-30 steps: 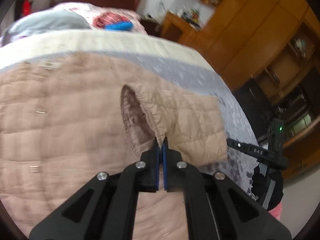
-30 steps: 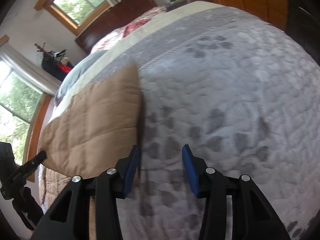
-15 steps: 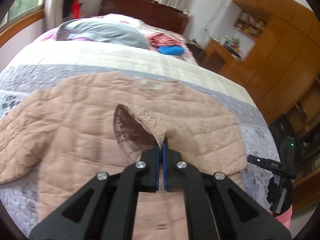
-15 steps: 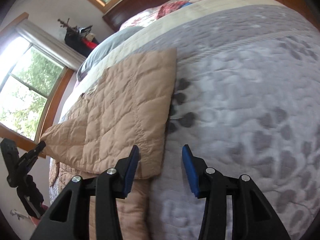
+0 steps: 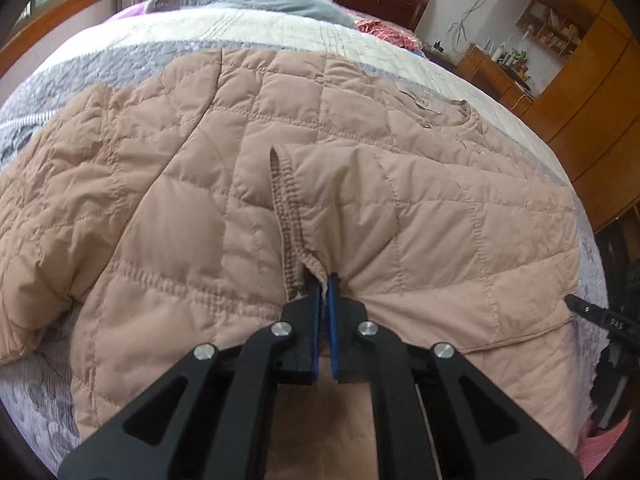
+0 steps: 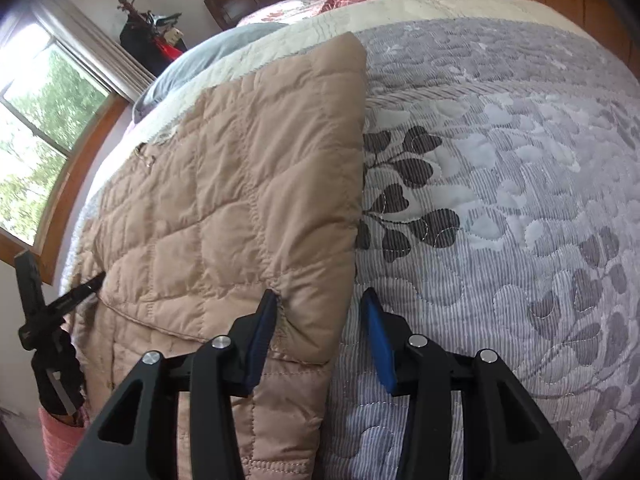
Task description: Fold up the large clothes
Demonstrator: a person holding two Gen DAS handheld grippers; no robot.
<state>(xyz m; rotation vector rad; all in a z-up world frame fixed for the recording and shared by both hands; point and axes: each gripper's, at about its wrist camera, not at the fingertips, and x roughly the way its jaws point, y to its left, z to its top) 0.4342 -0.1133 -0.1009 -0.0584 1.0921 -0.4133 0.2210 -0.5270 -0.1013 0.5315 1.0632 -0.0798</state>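
Soft daylight from the blown-out window [image 6: 28, 136], strong fisheye bending, dark vignetted corners.

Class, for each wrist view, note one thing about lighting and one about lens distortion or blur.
Left wrist view: soft even daylight on the tan jacket, no glare; fisheye bulges the bed, dark corners. Right wrist view: window blown out bright; bedspread pattern sharp, edges curved.
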